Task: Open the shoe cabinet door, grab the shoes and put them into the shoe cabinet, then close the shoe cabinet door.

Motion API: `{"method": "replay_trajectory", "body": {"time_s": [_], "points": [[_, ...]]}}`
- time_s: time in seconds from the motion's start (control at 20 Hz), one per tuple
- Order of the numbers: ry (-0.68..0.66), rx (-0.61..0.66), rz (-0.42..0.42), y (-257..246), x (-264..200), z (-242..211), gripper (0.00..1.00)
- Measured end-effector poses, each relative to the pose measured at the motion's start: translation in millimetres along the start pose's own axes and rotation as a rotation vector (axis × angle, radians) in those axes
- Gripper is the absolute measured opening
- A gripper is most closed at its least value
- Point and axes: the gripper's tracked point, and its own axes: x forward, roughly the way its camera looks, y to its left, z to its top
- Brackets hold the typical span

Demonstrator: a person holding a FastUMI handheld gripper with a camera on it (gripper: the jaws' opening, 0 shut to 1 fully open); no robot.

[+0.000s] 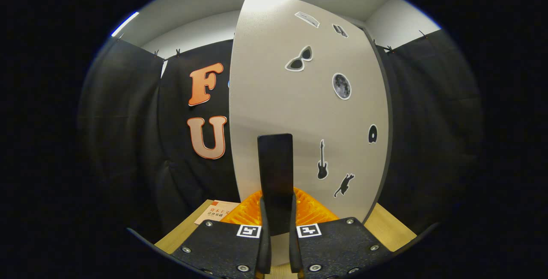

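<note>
A pale grey shoe cabinet door (299, 112) with several black-and-white stickers stands upright close ahead of me. Its flat black handle (275, 163) rises from between my fingers. My gripper (278, 204) is shut on the lower part of this handle, one finger pressing on each side. A dark edge (387, 142) runs down the door's right side. The door's left edge stands free against the black cloth. The inside of the cabinet is hidden behind the door.
An orange ribbed thing (314, 210) lies at the foot of the door just beyond my fingers; I cannot tell what it is. A book (216, 214) lies on the wooden surface (387, 227) to the left. Black cloth walls hang on both sides.
</note>
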Motion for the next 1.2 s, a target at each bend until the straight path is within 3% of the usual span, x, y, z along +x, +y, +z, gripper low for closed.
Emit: {"method": "replay_trajectory", "body": {"time_s": [0.7,1.2], "points": [[-0.005,0.011,-0.102,-112.7,-87.7,0.8,0.14],[-0.013,0.047,-0.081,-183.1,-110.1,-0.3,0.12]]}}
